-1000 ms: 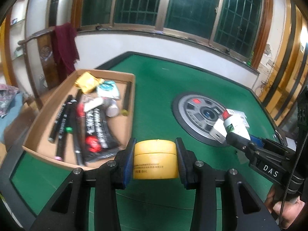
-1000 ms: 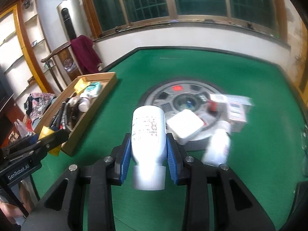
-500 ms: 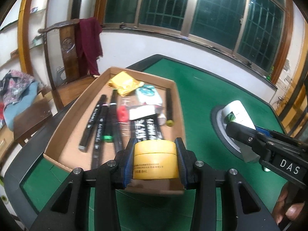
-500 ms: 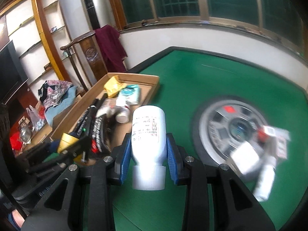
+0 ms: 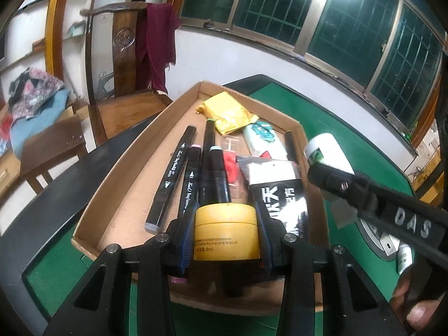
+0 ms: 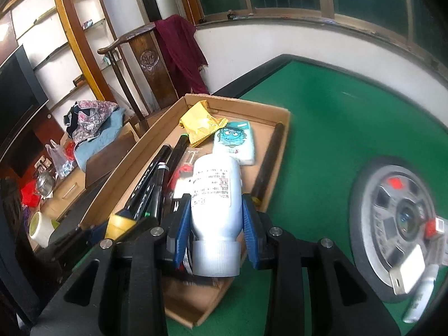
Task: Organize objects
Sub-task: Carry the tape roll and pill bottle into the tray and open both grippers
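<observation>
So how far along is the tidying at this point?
Partly done. The cardboard box already holds markers and packets. In hand: the left gripper holds a yellow jar and the right gripper a white bottle, both over the box. Left: items on the grey disc.

Gripped yellow jar, white bottle

Left tool clamped on load; right tool likewise (both fingers pressed in).

Markers lie in the box — packets behind them.
</observation>
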The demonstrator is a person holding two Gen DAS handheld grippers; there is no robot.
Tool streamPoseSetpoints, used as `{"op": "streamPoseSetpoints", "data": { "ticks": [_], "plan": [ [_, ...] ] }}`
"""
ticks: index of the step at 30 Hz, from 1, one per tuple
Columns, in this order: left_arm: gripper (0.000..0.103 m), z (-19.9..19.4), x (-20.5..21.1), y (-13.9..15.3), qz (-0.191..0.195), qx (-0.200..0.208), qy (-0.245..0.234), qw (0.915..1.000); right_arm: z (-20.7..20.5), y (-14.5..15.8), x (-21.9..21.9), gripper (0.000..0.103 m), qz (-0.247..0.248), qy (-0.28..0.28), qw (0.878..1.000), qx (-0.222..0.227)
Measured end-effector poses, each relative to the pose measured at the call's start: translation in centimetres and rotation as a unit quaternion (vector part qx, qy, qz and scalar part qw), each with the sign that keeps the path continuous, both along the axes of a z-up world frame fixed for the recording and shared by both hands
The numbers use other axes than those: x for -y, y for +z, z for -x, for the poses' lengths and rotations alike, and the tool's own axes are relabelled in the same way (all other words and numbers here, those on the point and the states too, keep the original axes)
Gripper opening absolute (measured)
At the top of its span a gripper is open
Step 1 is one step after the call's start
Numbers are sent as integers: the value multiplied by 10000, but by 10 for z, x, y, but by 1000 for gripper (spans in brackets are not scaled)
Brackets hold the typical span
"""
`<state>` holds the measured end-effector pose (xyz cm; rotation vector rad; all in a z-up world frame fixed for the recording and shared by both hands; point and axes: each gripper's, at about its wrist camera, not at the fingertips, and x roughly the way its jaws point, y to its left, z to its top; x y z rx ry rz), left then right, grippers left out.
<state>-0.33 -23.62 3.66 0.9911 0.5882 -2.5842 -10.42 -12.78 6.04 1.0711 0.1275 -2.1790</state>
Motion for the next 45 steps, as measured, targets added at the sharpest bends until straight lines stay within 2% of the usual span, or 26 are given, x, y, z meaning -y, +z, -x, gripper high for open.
{"op": "streamPoseSetpoints", "data": {
  "ticks": [6,19,28,32,35,40,45],
  "plan": [
    [35,6,6,-7,-14,7,80,10000,15,-2,15,32,32,-131,9999,-5],
    [35,9,6,-8,265,-24,278,9993,38,-5,50,32,-265,-3,9996,-58],
    [37,7,7,-9,264,-119,370,9989,58,-16,66,32,-351,-14,9992,190],
    [42,5,10,-7,82,-233,379,9990,61,-7,54,35,-72,-72,9997,227],
    [52,2,10,-4,60,-376,393,9985,59,4,43,47,29,-139,9999,94],
    [54,-5,16,0,-73,-593,550,9967,49,20,17,48,429,-194,9987,169],
    [54,-7,18,1,-46,-625,635,9960,27,22,-28,48,773,-387,9958,312]
  ]
}}
